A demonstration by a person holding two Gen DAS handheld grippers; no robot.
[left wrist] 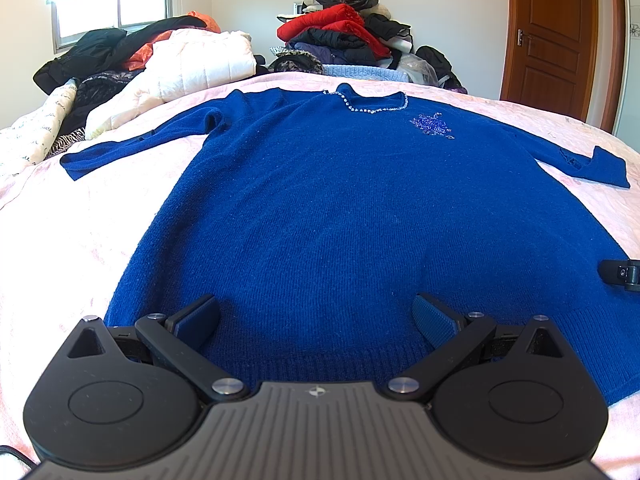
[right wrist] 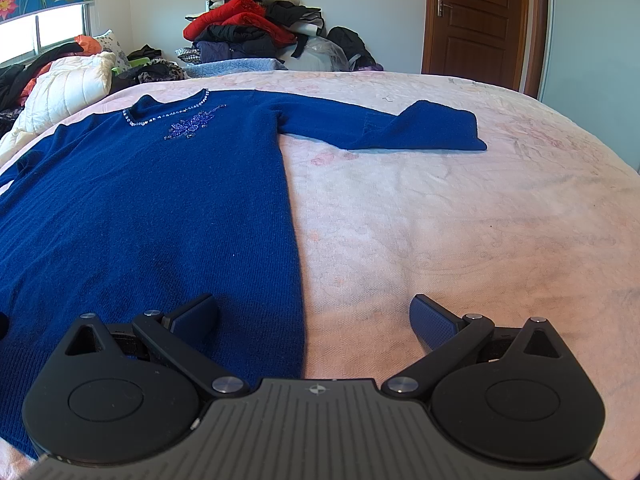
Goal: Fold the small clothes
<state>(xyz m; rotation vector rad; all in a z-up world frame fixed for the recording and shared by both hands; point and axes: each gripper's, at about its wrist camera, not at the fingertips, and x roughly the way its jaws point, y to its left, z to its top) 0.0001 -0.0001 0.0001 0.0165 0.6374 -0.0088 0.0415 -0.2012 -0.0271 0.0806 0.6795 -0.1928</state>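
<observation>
Both the left gripper (left wrist: 316,320) and right gripper (right wrist: 314,320) are black plastic, with blue-padded fingers (left wrist: 434,320), silver screws and ribbed grey bases.

faint cursive script runs across the cream cloth (left wrist: 48,120) at nine o'clock in the left wrist view; one word looks like "love", the rest too small to read. nothing else carries legible text.

Bed (right wrist: 460,208) with pale pink floral cover, blue knit sweater (left wrist: 340,216) spread flat face-up on it, sleeves outstretched, white quilted jacket (left wrist: 200,64) and heaped clothes (left wrist: 344,28) at far edge
</observation>
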